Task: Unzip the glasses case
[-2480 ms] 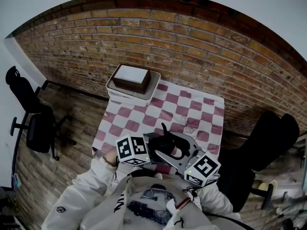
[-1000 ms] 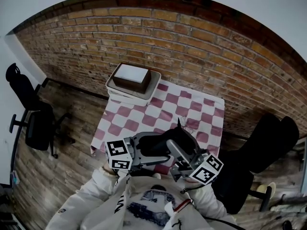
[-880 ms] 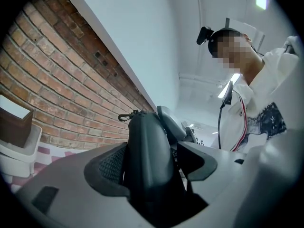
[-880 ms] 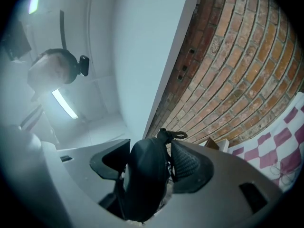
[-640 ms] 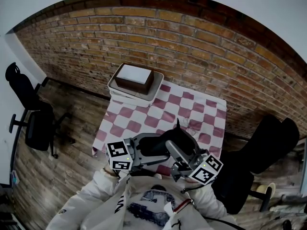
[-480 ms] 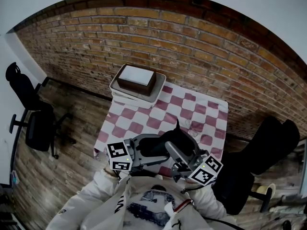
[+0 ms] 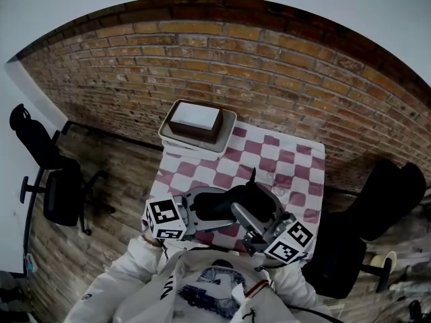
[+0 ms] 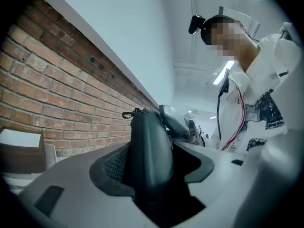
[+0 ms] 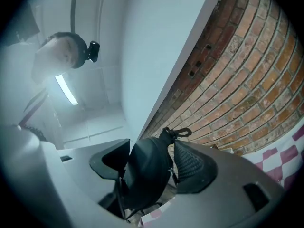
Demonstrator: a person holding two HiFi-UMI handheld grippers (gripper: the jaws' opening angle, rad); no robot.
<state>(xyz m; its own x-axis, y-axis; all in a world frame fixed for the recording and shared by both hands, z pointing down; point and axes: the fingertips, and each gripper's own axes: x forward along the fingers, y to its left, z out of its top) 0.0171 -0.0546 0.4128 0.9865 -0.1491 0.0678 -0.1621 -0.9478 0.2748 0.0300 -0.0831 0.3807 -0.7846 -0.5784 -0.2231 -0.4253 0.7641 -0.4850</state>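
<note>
Checkered tablecloth (image 7: 286,161): lies below both my claws. Glasses case (image 7: 232,204): held above the cloth's near edge, before my chest. My left gripper (image 7: 202,210) clamps one side, my right gripper (image 7: 246,217) the other. Small clip (image 9: 176,132): projects from the case's top end

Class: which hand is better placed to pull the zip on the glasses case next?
Probably right: what looks like the zip pull sits beside the right tongs, while the left tongs clamp the case, steadying it.
</note>
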